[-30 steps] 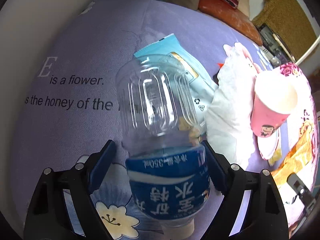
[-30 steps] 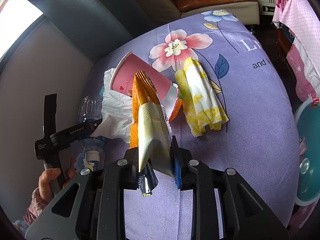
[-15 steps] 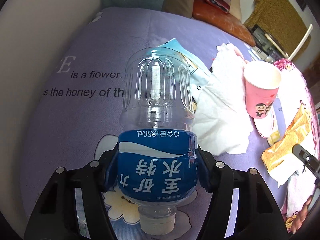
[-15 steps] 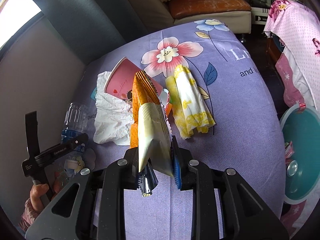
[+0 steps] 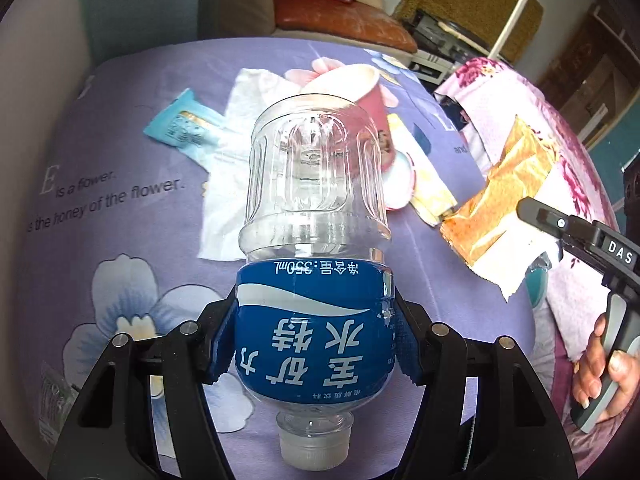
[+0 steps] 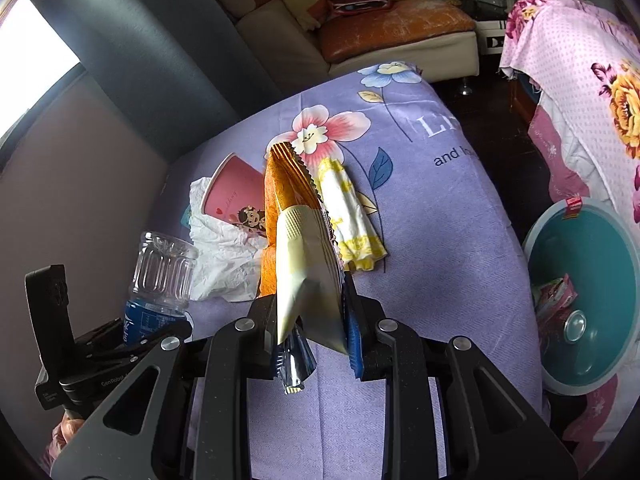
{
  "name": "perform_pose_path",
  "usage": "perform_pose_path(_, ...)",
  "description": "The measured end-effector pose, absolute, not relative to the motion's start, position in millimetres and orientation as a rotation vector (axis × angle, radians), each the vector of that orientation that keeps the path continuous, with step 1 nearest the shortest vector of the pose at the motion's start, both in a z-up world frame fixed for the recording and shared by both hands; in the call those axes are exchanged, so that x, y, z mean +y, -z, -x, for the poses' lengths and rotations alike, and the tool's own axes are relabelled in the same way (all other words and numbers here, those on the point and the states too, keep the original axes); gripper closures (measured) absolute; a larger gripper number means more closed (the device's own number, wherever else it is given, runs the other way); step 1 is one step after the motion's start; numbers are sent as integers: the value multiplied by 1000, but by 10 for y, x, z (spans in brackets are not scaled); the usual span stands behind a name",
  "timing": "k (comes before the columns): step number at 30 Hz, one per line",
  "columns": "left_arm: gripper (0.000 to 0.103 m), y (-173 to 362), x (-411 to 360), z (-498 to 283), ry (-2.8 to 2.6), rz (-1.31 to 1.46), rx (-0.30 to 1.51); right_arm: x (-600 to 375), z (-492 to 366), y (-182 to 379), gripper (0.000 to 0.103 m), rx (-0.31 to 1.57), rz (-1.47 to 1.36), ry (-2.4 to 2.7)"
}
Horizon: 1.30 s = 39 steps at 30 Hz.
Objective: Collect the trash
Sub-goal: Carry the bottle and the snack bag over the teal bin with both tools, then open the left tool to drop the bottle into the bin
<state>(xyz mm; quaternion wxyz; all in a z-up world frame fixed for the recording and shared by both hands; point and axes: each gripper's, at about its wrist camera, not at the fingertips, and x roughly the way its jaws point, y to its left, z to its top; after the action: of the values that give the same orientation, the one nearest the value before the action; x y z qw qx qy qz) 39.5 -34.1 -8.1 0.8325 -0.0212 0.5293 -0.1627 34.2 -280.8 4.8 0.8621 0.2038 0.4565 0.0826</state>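
My left gripper (image 5: pixel 314 336) is shut on a clear plastic water bottle (image 5: pixel 316 208) with a blue label, held cap toward the camera above the purple cloth; it also shows in the right wrist view (image 6: pixel 160 280). My right gripper (image 6: pixel 310 316) is shut on an orange and cream snack wrapper (image 6: pixel 296 232), lifted off the cloth; the wrapper shows at the right of the left wrist view (image 5: pixel 504 196). A teal bin (image 6: pixel 592 292) with some trash inside stands on the floor at the right.
On the purple flowered cloth (image 6: pixel 420 240) lie a pink paper cup (image 6: pixel 236 196), a crumpled white tissue (image 6: pixel 224 252), a yellow-patterned napkin (image 6: pixel 348 216) and a light blue packet (image 5: pixel 184 128). A sofa (image 6: pixel 380 28) stands behind, and pink floral fabric (image 6: pixel 580 92) hangs at the right.
My left gripper closed on the bottle, lifted it and swung right. My right gripper has risen and drawn back with the wrapper, bringing the teal bin further into view.
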Motion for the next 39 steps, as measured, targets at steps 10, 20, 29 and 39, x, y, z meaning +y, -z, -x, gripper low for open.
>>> perform_pose_path(10, 38, 154, -1370, -352, 533, -59, 1178, -3534, 2, -74, 80, 884, -529, -75)
perform_pose_path(20, 38, 259, -2504, -252, 667, -219, 1209, -4593, 600, 12, 79, 801, -633, 131)
perform_pose_path(29, 38, 418, -3270, -102, 734, -326, 1236, -5171, 997, 299, 79, 792, -724, 221)
perform_pose_path(39, 38, 684, -3818, 77, 769, -430, 1274, -5424, 1119, 419, 79, 787, -740, 265)
